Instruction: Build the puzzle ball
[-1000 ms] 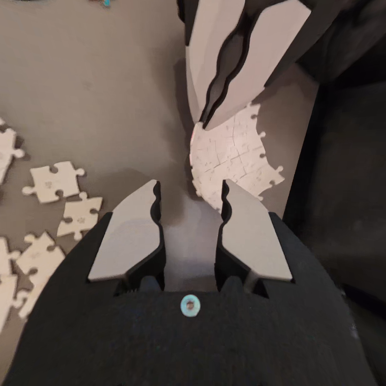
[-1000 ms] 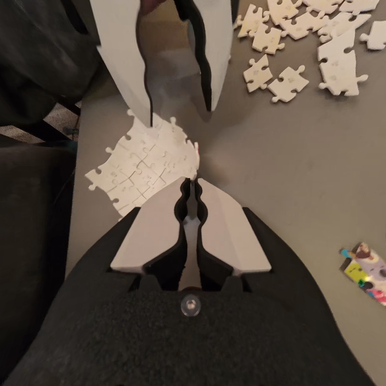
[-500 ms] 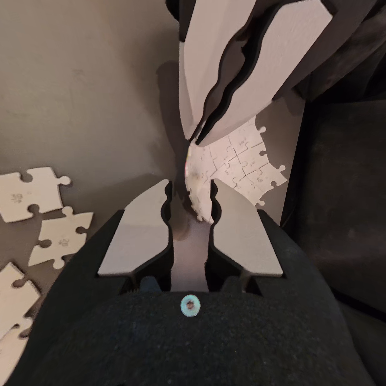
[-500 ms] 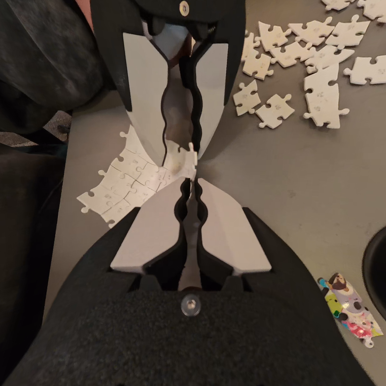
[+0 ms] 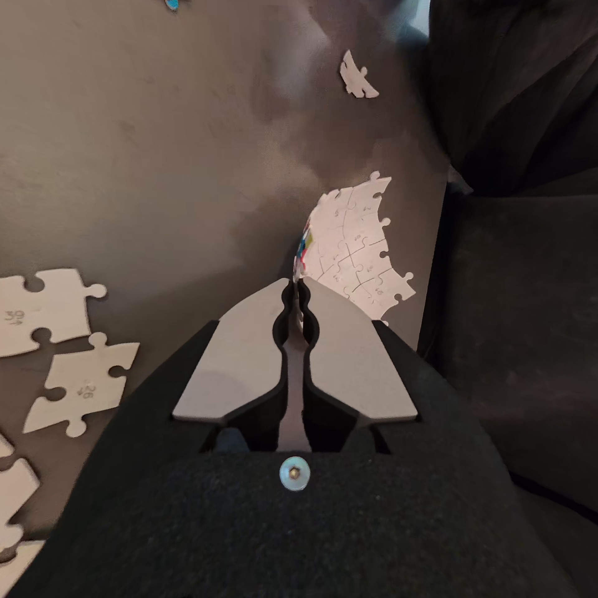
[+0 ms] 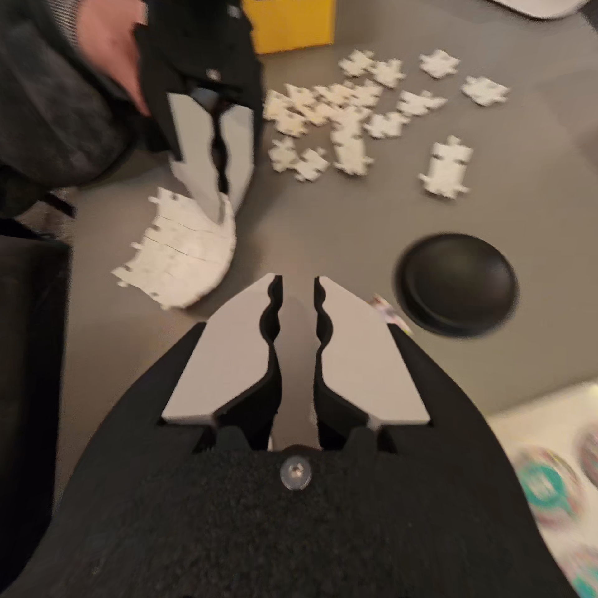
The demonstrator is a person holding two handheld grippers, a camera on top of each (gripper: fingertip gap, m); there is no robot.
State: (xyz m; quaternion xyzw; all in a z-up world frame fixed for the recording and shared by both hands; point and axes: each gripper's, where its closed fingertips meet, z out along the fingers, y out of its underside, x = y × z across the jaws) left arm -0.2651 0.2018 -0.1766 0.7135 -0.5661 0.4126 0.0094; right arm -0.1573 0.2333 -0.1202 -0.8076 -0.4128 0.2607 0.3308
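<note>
Only one curved white shell of joined cardboard puzzle pieces (image 5: 352, 259) exists so far, a small part of the ball, held on edge near the grey surface (image 5: 161, 145) border by the left gripper (image 5: 296, 286), whose fingers pinch its rim. The right gripper (image 6: 297, 278) hangs empty with fingers narrowly parted. Many loose white puzzle pieces (image 6: 349, 119) lie scattered, so most of the assembly seems left.

Bare table (image 6: 307, 233) lies open between the curved puzzle section (image 6: 184, 255) and black dome (image 6: 456, 284); loose pieces (image 6: 349, 119) crowd farther back.
</note>
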